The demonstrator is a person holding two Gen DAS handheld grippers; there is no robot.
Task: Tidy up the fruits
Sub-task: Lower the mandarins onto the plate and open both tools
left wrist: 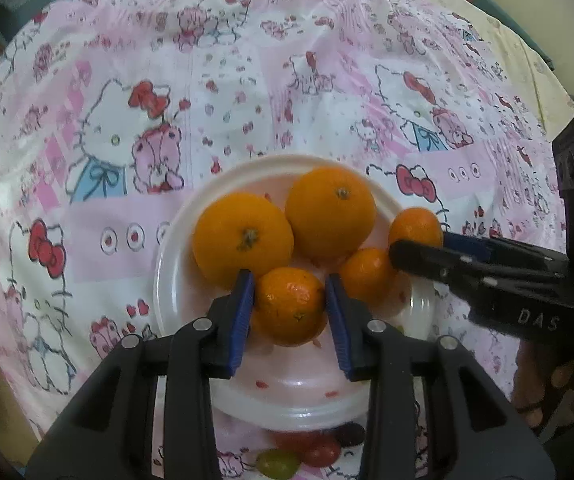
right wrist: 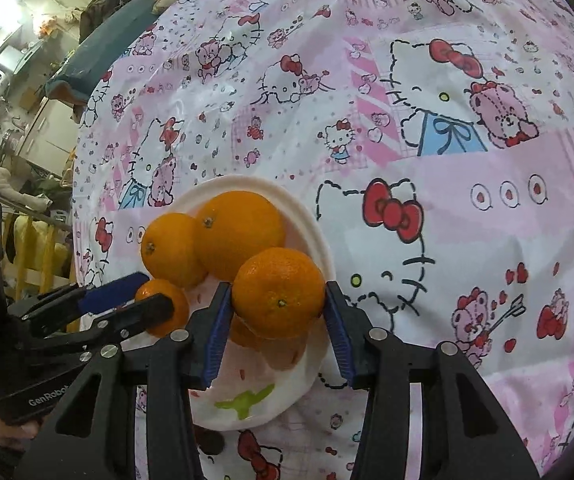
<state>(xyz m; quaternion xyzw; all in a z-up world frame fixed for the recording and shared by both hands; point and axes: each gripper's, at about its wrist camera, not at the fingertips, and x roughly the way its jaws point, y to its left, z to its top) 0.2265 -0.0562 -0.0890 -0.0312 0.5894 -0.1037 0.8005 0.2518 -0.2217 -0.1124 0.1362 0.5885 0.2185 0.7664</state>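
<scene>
Gripping 1 small orange each: left gripper [left wrist: 290, 306] pinches one [left wrist: 289, 305] at plate's [left wrist: 175, 240] near side, right gripper [right wrist: 278, 312] pinches another [right wrist: 278, 292] at its right; 2 large oranges [left wrist: 243, 238] far.

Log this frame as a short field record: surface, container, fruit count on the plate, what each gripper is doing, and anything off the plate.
surface: patterned cartoon tablecloth
container: white plate
fruit on plate: five oranges visible, two large, three small
left gripper: closed around a small orange
right gripper: closed around another small orange
lifted or resting: cannot tell
off plate: grapes, red and green, at the plate's near edge
</scene>
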